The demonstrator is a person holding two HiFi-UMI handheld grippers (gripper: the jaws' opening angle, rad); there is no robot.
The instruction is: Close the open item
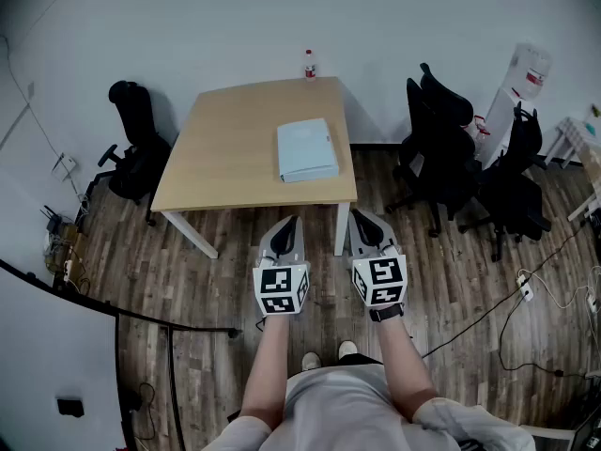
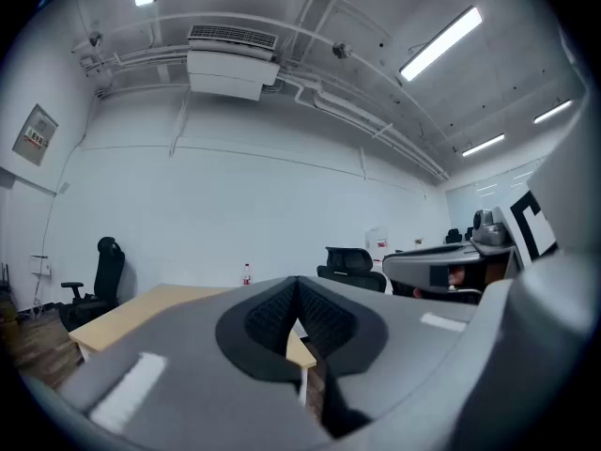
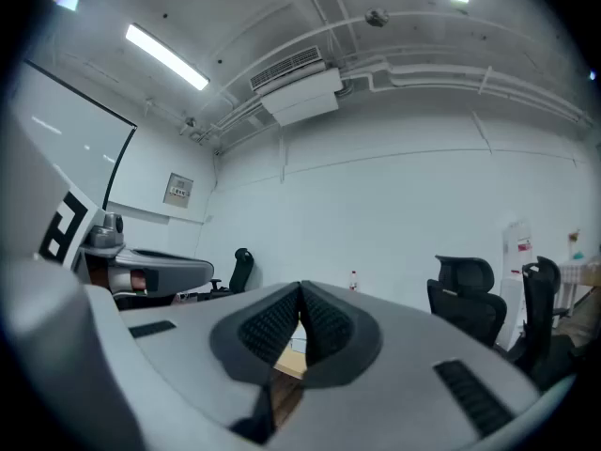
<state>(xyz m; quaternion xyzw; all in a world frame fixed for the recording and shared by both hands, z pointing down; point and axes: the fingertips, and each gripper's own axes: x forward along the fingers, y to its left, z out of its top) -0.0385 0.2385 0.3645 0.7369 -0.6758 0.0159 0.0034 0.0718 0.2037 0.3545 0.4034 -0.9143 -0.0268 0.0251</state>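
Observation:
A pale blue flat item (image 1: 307, 150), like a folder or laptop, lies on the right half of the wooden table (image 1: 225, 158); from above it looks flat. My left gripper (image 1: 294, 221) and right gripper (image 1: 358, 216) hang side by side in front of the table's near edge, short of the item, both with jaws pressed together and nothing held. In the left gripper view the shut jaws meet at my left gripper (image 2: 297, 282) with the table (image 2: 141, 308) behind. The right gripper view shows my right gripper (image 3: 300, 289) shut the same way.
A small bottle (image 1: 308, 66) stands at the table's far edge. One black office chair (image 1: 136, 148) is at the left, and several black chairs (image 1: 470, 158) crowd the right. Cables (image 1: 526, 289) trail over the wooden floor at the right.

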